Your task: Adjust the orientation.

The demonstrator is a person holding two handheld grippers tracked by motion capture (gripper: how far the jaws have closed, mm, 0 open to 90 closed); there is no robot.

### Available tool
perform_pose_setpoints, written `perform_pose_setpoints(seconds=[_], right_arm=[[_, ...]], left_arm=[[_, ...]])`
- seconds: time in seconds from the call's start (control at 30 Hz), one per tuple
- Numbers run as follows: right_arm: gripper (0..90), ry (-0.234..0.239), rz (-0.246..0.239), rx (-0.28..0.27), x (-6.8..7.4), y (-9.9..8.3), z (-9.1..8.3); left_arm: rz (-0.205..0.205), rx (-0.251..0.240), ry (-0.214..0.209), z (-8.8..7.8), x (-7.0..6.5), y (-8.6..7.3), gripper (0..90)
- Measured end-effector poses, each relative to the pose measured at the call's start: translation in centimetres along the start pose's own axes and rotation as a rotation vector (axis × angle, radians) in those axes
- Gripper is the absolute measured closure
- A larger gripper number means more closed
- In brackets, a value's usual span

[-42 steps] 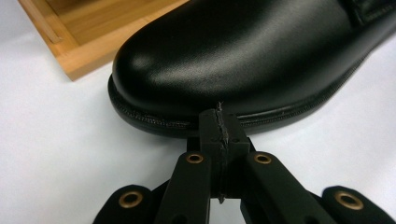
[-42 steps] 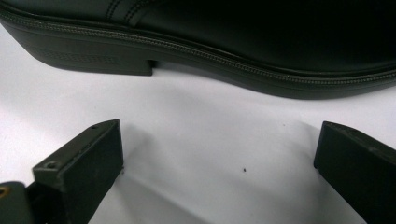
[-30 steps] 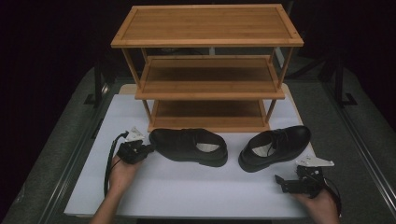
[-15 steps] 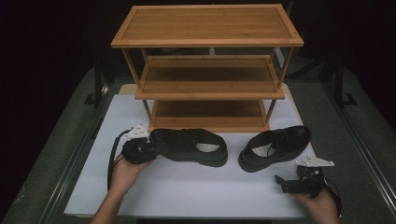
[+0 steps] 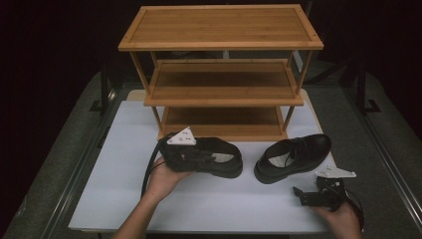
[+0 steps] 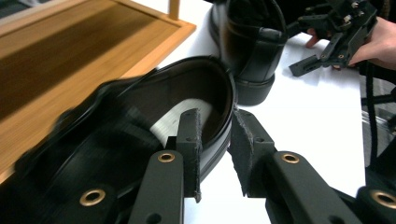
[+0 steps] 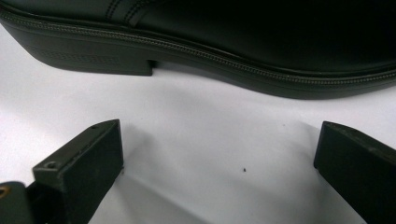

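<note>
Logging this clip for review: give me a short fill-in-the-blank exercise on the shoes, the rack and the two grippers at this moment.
1. The wooden rack has ____ shelves.
2. The left gripper has one jaw inside the left shoe and one outside its ____.
3. The right gripper rests on the white board with its jaws ____.
4. The number of black shoes standing on the board, counting the right shoe, is ____.

Missing words: three; heel; open; two

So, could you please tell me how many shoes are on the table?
2. The left shoe lies in front of the rack, with the left hand-held gripper straddling its collar; the right shoe sits beside it, just beyond the open right hand-held gripper.
</note>
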State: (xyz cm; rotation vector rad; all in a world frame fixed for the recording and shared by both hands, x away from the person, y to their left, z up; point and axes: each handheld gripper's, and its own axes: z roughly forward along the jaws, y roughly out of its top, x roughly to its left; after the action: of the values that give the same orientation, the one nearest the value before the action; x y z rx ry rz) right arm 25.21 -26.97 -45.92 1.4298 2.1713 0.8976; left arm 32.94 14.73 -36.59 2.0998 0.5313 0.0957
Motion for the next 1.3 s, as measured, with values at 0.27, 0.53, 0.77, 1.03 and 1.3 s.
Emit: perform_pose_setpoints(seconds=[0.27,0.53,0.77,1.03,1.3], right_arm=[[1.0,0.000,0.001,-0.001,0.0,0.0,0.0],[1.0,0.000,0.000,-0.001,0.0,0.0,0.0],[1.0,-0.001,-0.001,-0.002,0.0,0.0,0.0],[1.0,0.000,0.000,0.000,0.0,0.0,0.0],[1.0,-0.001,0.000,0.000,0.0,0.0,0.0]], left_arm=[[0.030,0.036,-0.041,3.8,-0.2,1.2,73.1],[0.035,0.064,-0.060,5.3,-0.4,1.0,82.6],[0.069,0.086,-0.062,4.5,-1.4,0.7,84.0],[0.096,0.094,-0.104,2.8,-2.8,-0.6,83.7],[0.113,0.097,-0.157,1.7,-4.8,-1.6,83.5]])
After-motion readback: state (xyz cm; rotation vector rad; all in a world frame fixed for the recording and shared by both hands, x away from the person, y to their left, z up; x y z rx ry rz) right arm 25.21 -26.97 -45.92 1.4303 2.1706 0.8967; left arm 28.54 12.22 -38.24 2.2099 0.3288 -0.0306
